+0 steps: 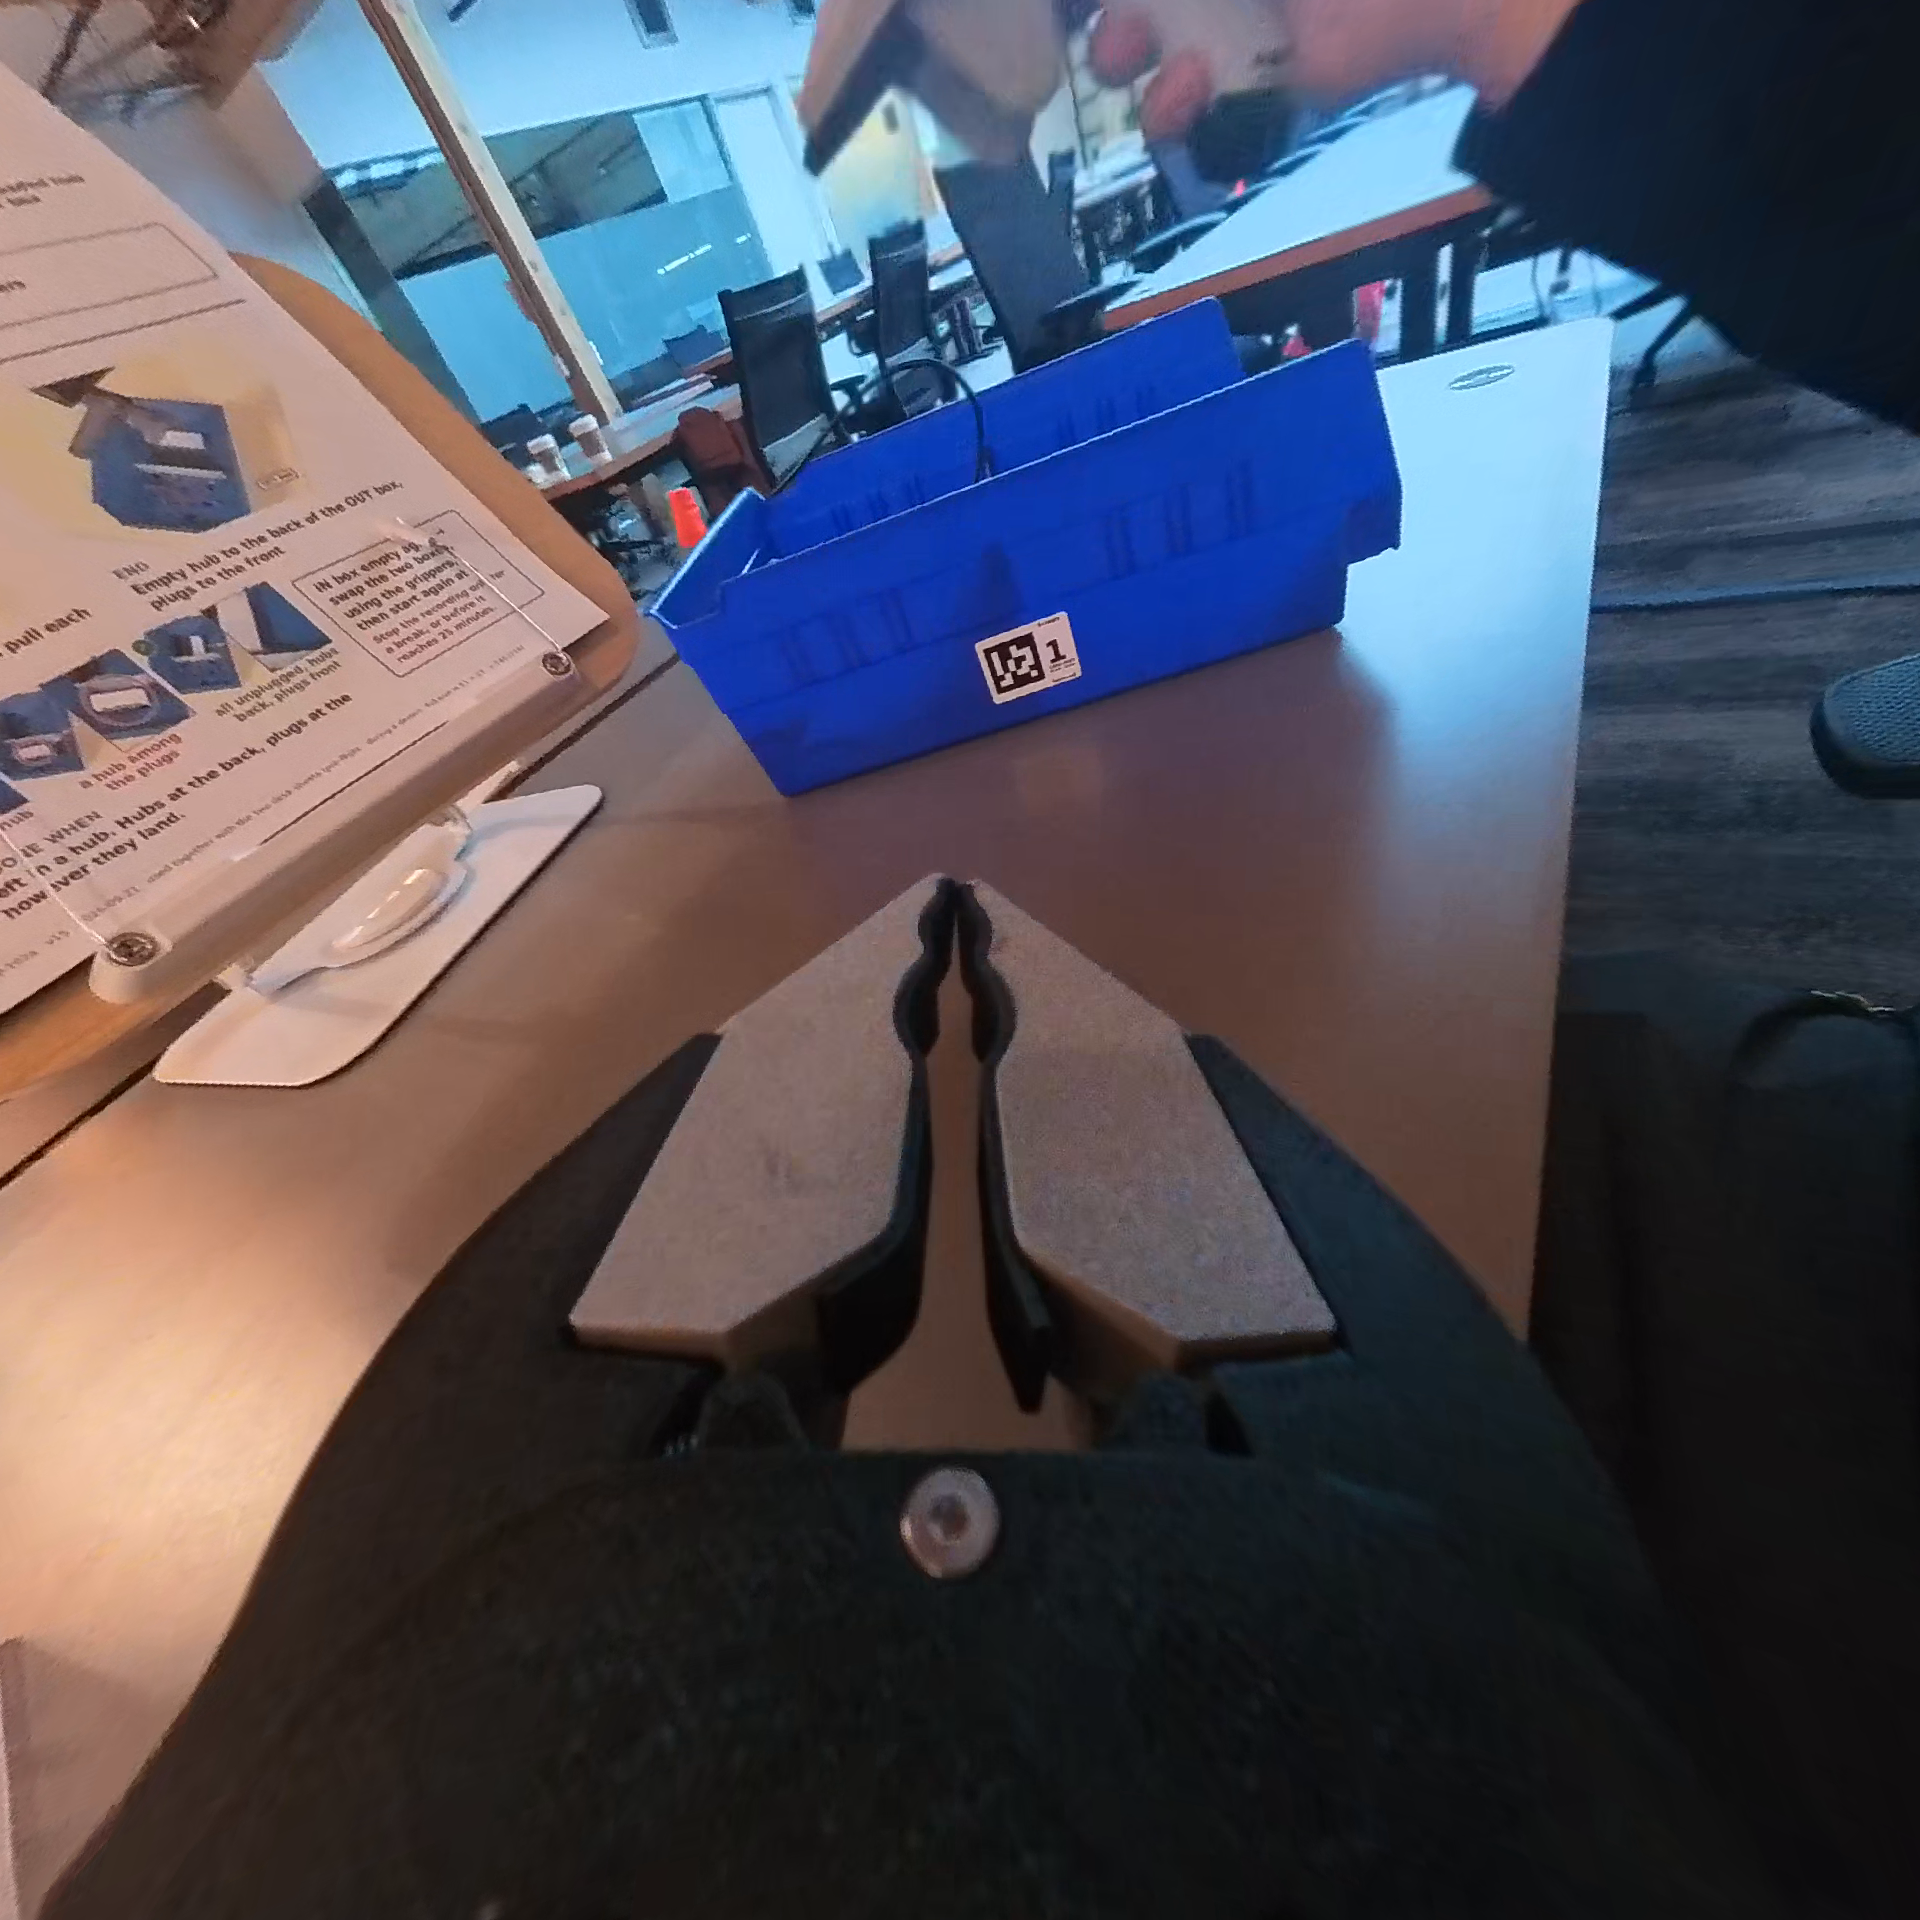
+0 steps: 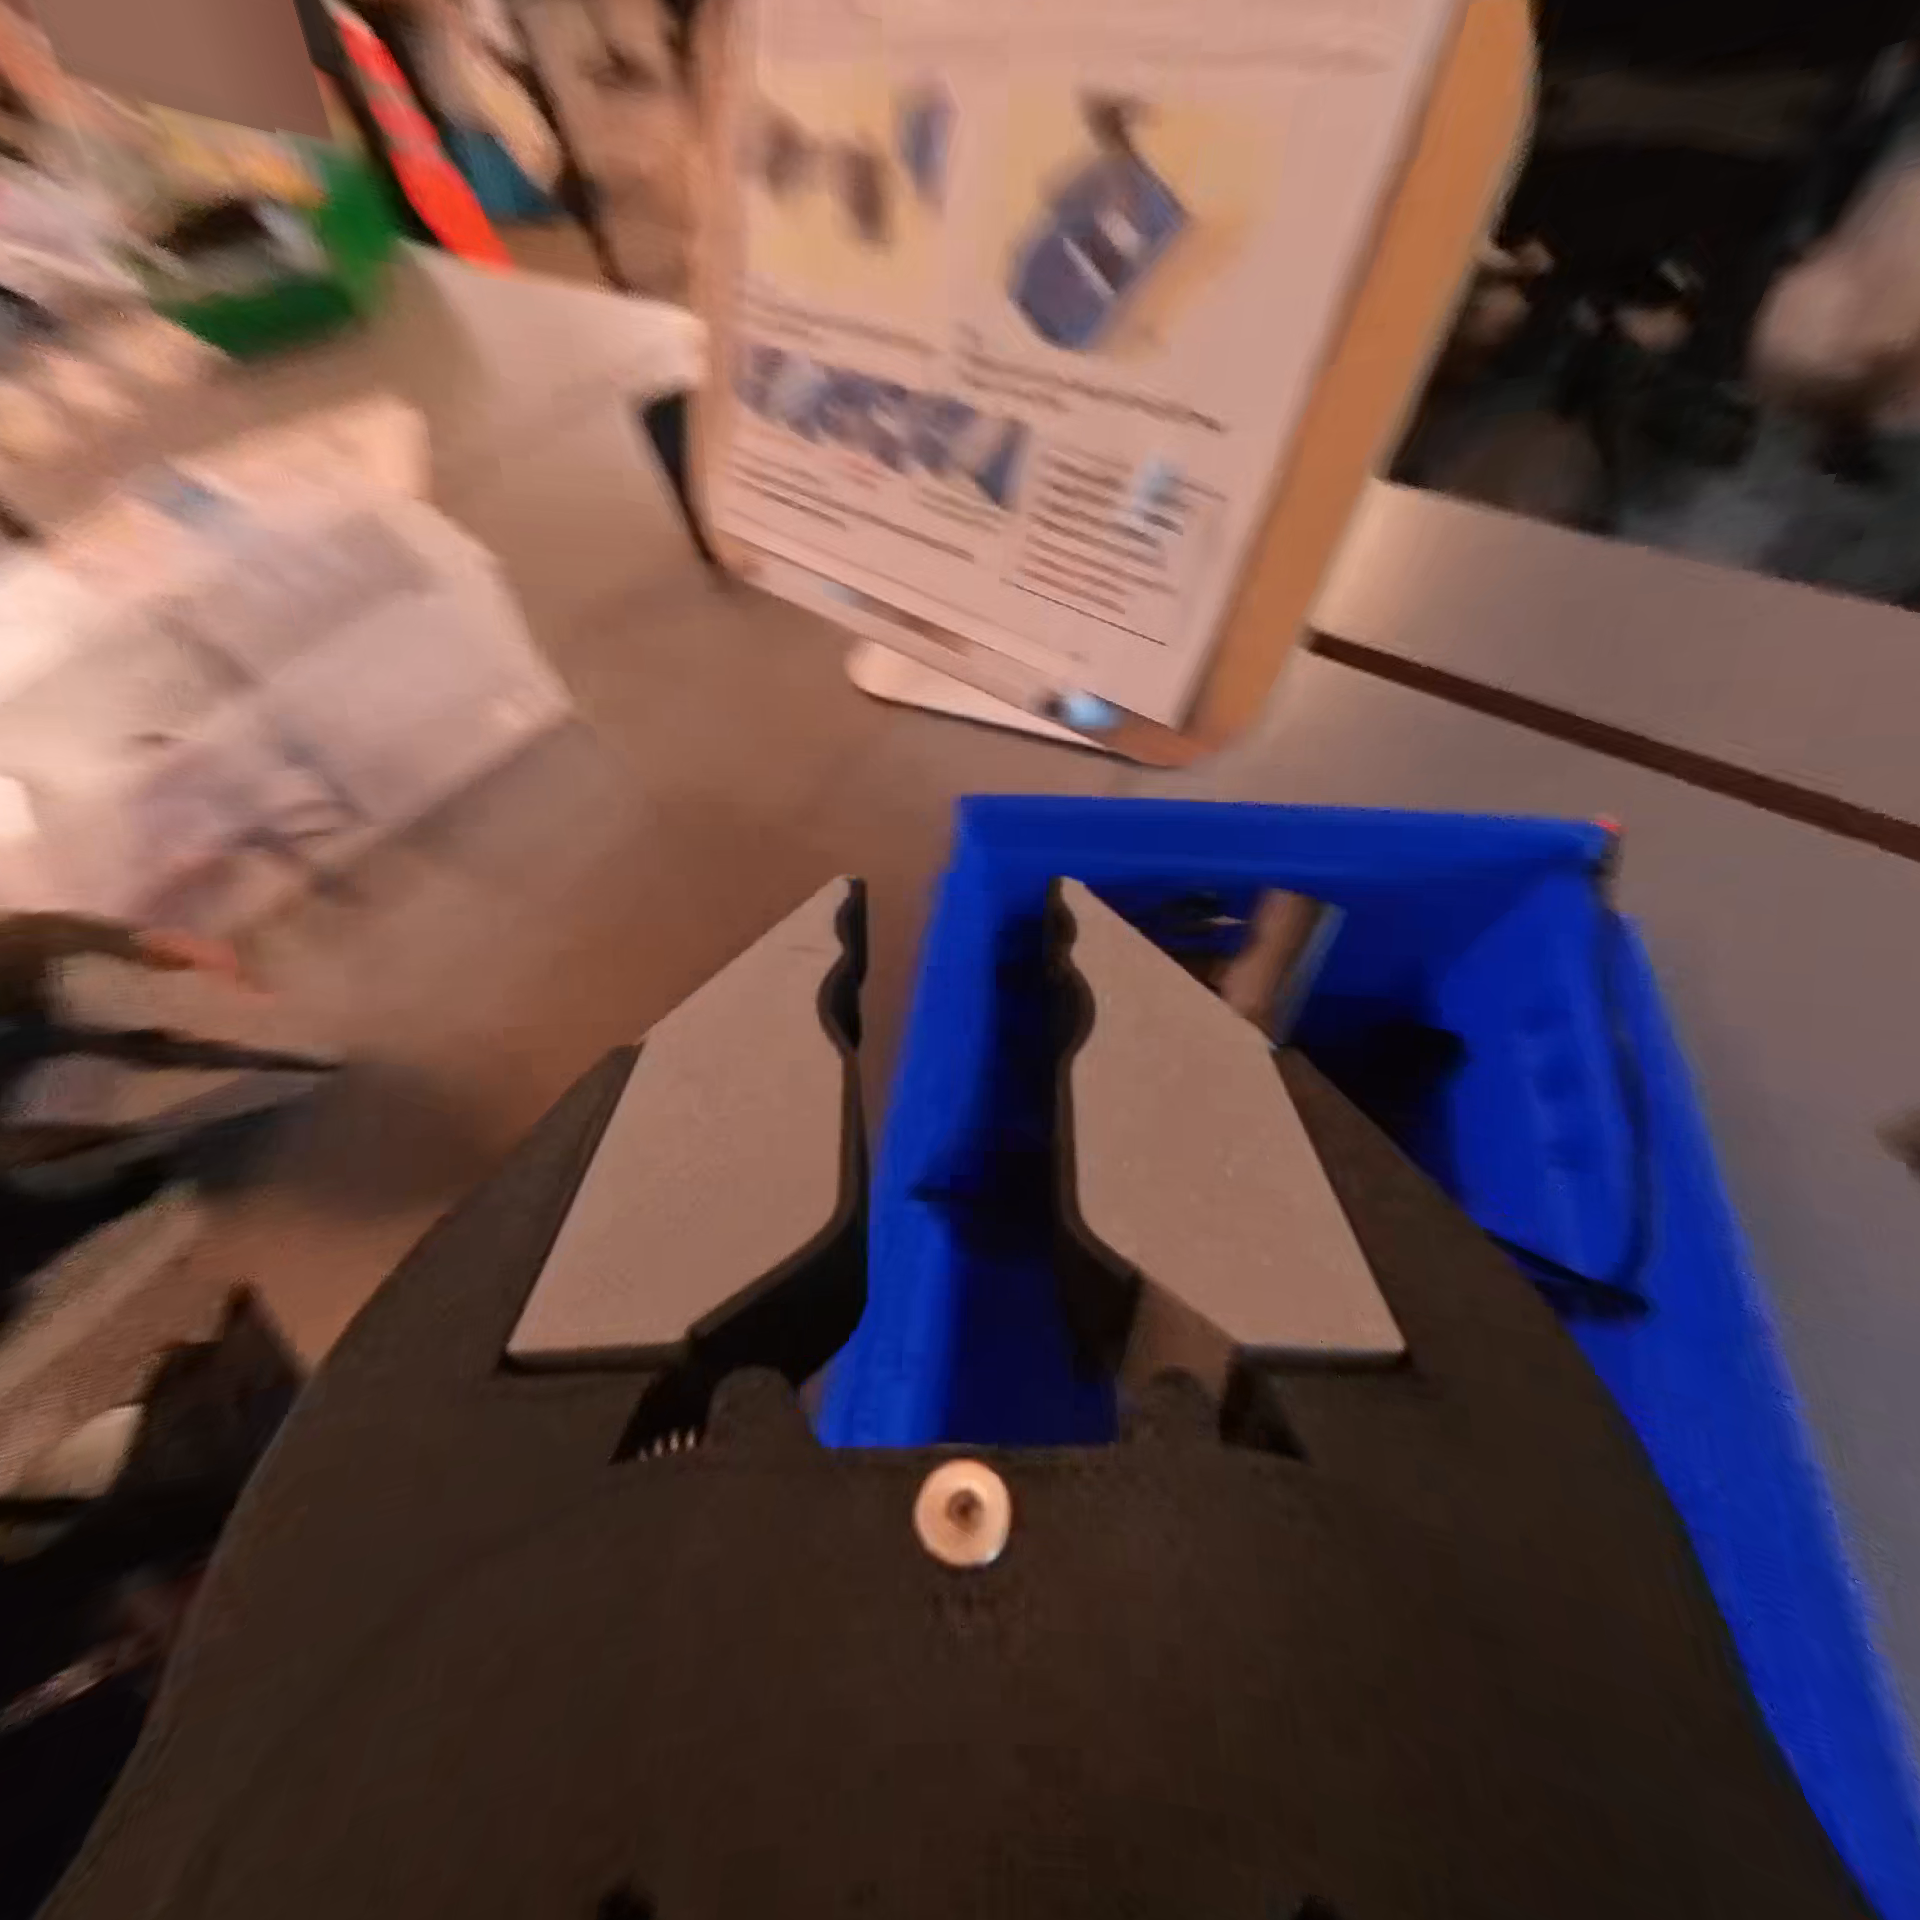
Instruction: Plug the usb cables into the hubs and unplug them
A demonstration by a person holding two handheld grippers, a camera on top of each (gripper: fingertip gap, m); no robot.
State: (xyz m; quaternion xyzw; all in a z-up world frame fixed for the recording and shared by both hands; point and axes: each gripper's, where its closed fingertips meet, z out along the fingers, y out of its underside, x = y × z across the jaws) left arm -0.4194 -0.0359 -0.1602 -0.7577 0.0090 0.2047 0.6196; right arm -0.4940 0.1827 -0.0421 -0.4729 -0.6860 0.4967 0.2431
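Note:
My left gripper (image 1: 957, 891) is shut and empty, low over the brown table (image 1: 1195, 883). Ahead of it stand two blue bins (image 1: 1039, 582) side by side, the nearer one bearing a square tag; a black cable (image 1: 971, 410) loops up from the farther bin. My right gripper (image 2: 956, 894) is open and empty, held above the left wall of a blue bin (image 2: 1507, 1091). A silver hub (image 2: 1283, 966) lies at the far end of that bin, beside the right finger. The right wrist view is motion-blurred. The right gripper and the hand holding it (image 1: 1195, 73) show blurred at the top of the left wrist view.
An instruction sheet on a white stand (image 1: 208, 540) is at the left; it also shows in the right wrist view (image 2: 1039, 343). White plastic bags (image 2: 239, 644) and clutter lie left of the bin. The table edge runs down the right (image 1: 1558, 935).

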